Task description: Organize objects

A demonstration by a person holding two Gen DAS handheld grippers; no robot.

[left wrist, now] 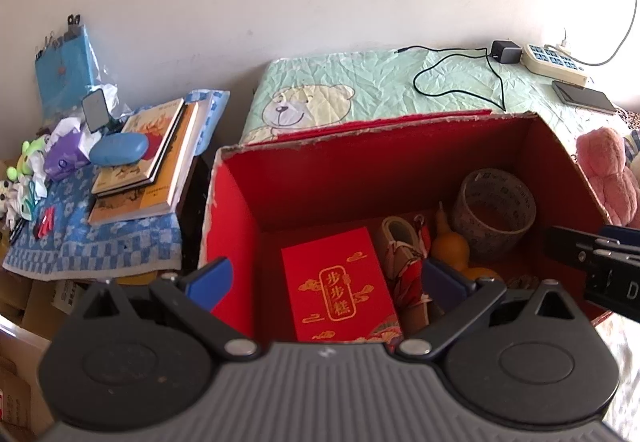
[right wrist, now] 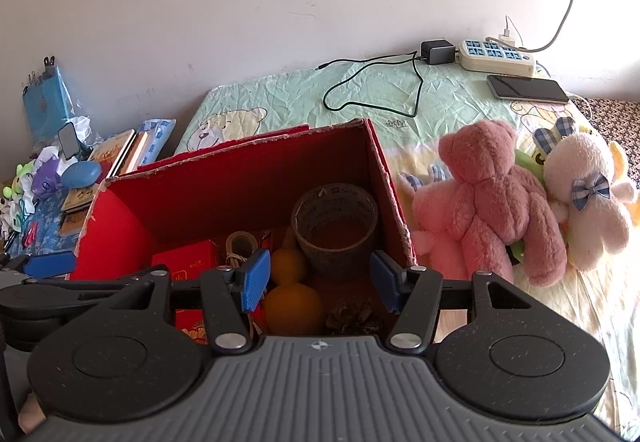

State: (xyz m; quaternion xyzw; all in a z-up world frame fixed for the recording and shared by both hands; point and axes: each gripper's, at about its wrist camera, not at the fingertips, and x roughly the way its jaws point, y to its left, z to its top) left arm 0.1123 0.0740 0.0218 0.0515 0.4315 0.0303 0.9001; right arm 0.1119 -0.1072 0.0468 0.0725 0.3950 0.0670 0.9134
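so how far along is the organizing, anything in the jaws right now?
Done: the red box already holds a tape roll, an orange gourd, a pine cone and a red packet. In hand: nothing; the left gripper and right gripper hover open over the box. Left: the pink bear and white plush lie beside it.

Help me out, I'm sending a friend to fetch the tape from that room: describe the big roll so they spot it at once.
Find the open red cardboard box on the bear-print bedsheet. Inside, in its far right corner beside the yellow gourd, stands the big roll of tape. It is the wide, printed, greyish ring, far larger than the small pale roll near the red packet.
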